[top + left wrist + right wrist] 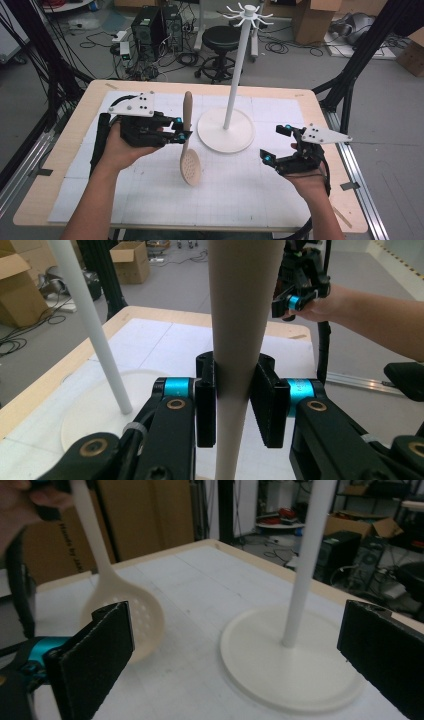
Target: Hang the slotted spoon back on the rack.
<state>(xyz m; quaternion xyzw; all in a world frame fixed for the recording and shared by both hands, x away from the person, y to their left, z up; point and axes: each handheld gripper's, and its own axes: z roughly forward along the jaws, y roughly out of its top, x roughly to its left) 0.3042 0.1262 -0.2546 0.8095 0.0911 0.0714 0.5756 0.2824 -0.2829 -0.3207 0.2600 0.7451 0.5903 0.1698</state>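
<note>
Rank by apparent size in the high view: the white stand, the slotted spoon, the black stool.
1. white stand
2. slotted spoon
3. black stool, though it stands farther off, so this ranking is unsure.

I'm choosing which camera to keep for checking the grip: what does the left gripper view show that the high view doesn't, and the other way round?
Left gripper view alone: the left gripper's black pads pressed on both sides of the beige slotted spoon's handle. High view alone: the spoon's perforated bowl hanging low above the white mat, and the hooks atop the white hanging stand. Both: the stand's pole and round base, the open right gripper, the wooden table.
</note>
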